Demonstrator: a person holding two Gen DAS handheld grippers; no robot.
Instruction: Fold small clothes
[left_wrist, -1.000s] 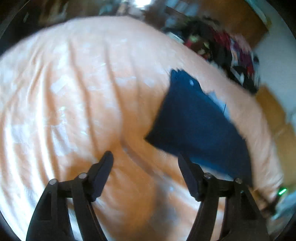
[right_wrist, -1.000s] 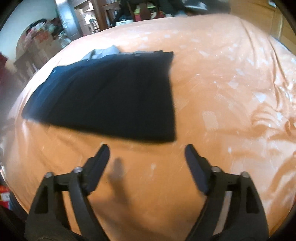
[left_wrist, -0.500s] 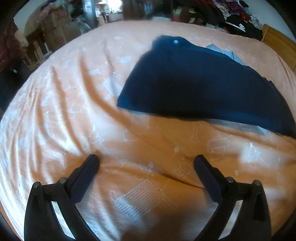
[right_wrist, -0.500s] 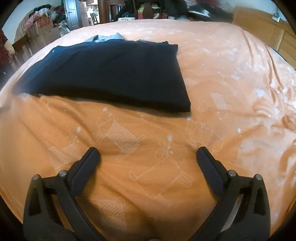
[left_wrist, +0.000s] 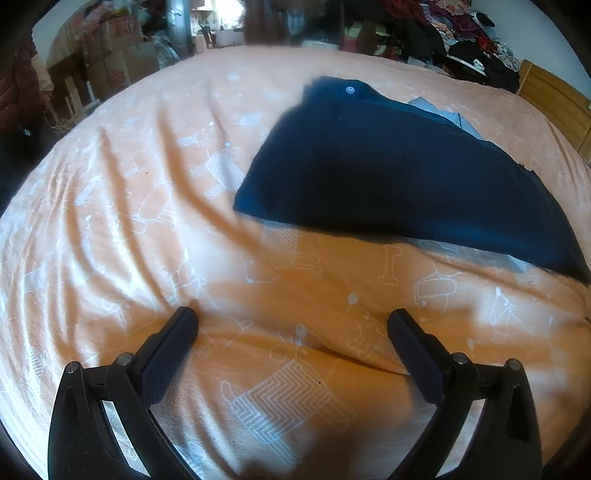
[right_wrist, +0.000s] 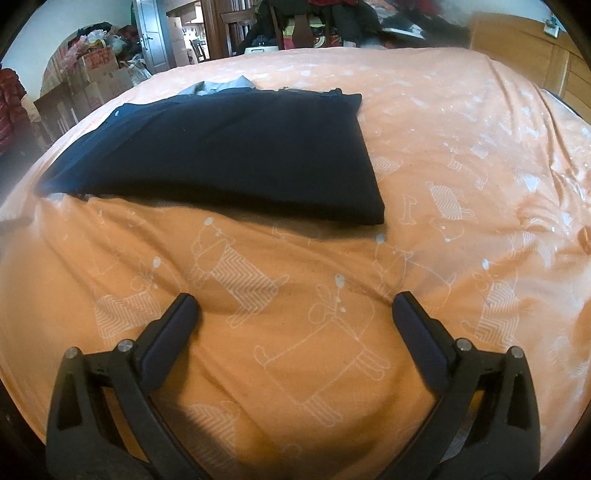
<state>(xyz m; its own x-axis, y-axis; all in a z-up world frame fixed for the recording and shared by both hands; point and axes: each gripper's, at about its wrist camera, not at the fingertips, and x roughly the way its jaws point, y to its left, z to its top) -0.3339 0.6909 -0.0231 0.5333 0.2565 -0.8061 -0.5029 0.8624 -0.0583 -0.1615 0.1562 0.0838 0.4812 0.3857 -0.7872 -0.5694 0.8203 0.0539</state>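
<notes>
Well, both grippers hang over the orange bedsheet (left_wrist: 110, 229) with nothing between their fingers. The left gripper (left_wrist: 291, 319) has its jaws spread wide apart, and so does the right gripper (right_wrist: 295, 304); neither touches the dark navy garment (left_wrist: 399, 177). That garment lies flat on the bed, ahead of both grippers and well clear of their tips, folded into a broad slab with a small round button or snap near its far corner. A strip of pale grey cloth (left_wrist: 439, 112) peeks from under its far edge, and a grey sliver shows along the near edge too; it may be a lining or a separate piece, hard to say. The garment's right end is cut off at the edge of the left wrist view. Beyond the bed, heaped clothes (left_wrist: 458, 40) and cardboard boxes (right_wrist: 99, 77) blur together.
</notes>
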